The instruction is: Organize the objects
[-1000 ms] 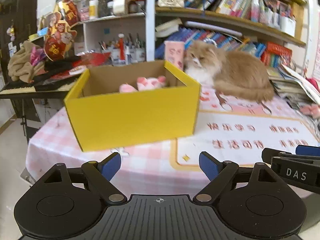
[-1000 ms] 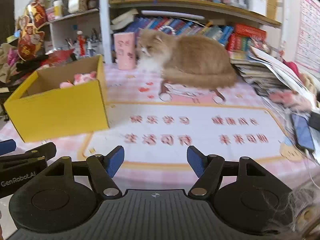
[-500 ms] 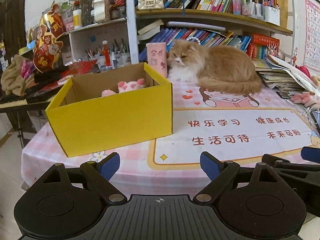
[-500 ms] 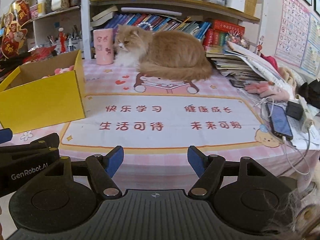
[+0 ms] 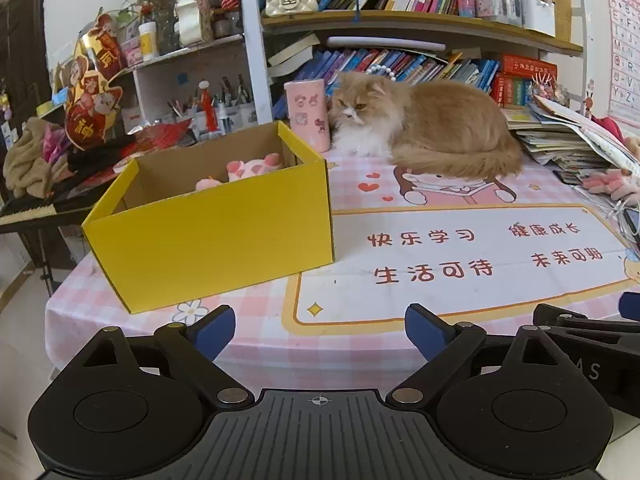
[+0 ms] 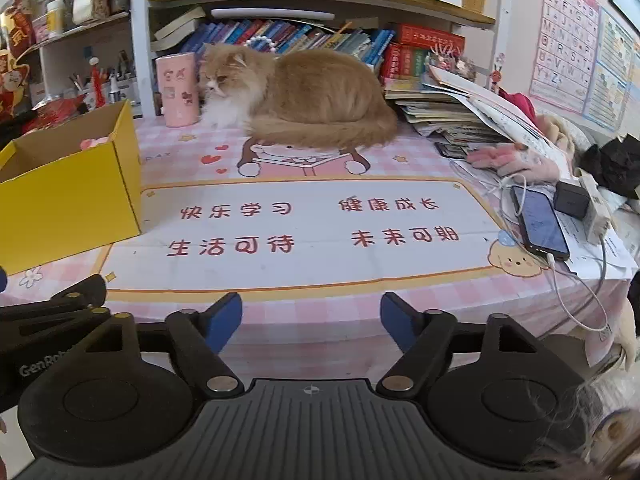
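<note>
Yellow box [image 5: 212, 236] standing open on the pink checked tablecloth [image 5: 256, 332], left of the printed mat [image 5: 472, 256], one corner just over the mat's edge. Inside, pink plush toys [image 5: 250, 168] lying near the back wall. Behind the box, a pink cup [image 5: 307, 115] upright, and just beside it an orange and white cat [image 5: 424, 128] lying on the cloth in front of the bookshelf [image 5: 420, 26]. Left gripper [image 5: 320, 330] low at the near table edge, jaws spread wide with nothing between them, having just been opening. Part of the other gripper's black frame at the right border.

From the right wrist: same box [image 6: 72, 200] at the left edge, a bit of pink plush [image 6: 94, 143] visible over its rim. Cat [image 6: 304, 98] at the back centre, cup [image 6: 178, 90] touching or nearly touching its face. To the right, a leaning stack of books and papers [image 6: 452, 112], a pink glove [image 6: 516, 160], a phone [image 6: 540, 224] lying flat with a white cable [image 6: 580, 300] trailing over the table edge, and a black charger block [image 6: 572, 200] next to it. Right gripper [image 6: 310, 322] over the near edge of the cloth, jaws apart and empty, also just been opening, pads clear of everything.
</note>
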